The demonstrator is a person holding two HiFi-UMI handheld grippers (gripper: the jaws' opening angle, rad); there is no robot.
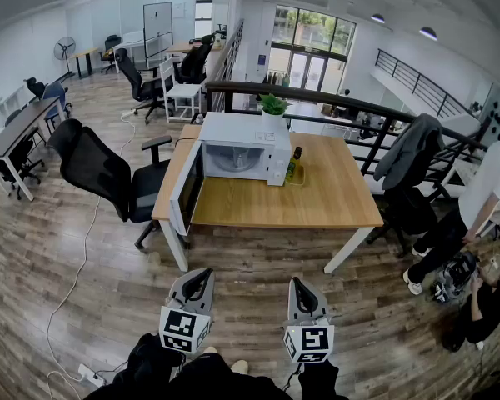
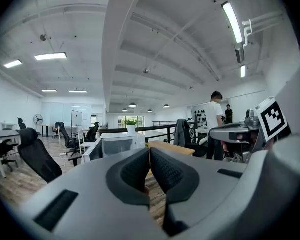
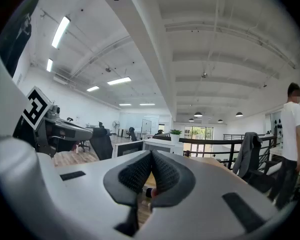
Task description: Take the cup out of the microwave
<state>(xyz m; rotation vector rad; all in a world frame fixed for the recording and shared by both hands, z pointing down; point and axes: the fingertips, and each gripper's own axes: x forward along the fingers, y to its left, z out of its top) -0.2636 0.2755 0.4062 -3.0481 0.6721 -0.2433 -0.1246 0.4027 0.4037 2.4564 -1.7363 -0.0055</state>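
A white microwave [image 1: 242, 148] stands at the back of a wooden table [image 1: 292, 202], its door [image 1: 186, 192] swung wide open to the left. Something pale and round shows inside the cavity, but I cannot make out a cup. My left gripper [image 1: 202, 275] and right gripper [image 1: 298, 283] hover side by side over the floor, well short of the table, both pointing at it. Each has its pads pressed together with nothing between them. The left gripper [image 2: 149, 156] looks along its own jaws at the microwave [image 2: 117, 145]. The right gripper [image 3: 151, 159] does the same, and the microwave [image 3: 157, 145] is small and far there.
A green bottle [image 1: 294, 163] stands right of the microwave, a potted plant [image 1: 273, 105] behind it. A black office chair [image 1: 100, 169] sits left of the table, a chair with a grey jacket [image 1: 412, 152] right. People [image 1: 475, 198] are at the far right. A power strip [image 1: 90, 377] lies on the floor.
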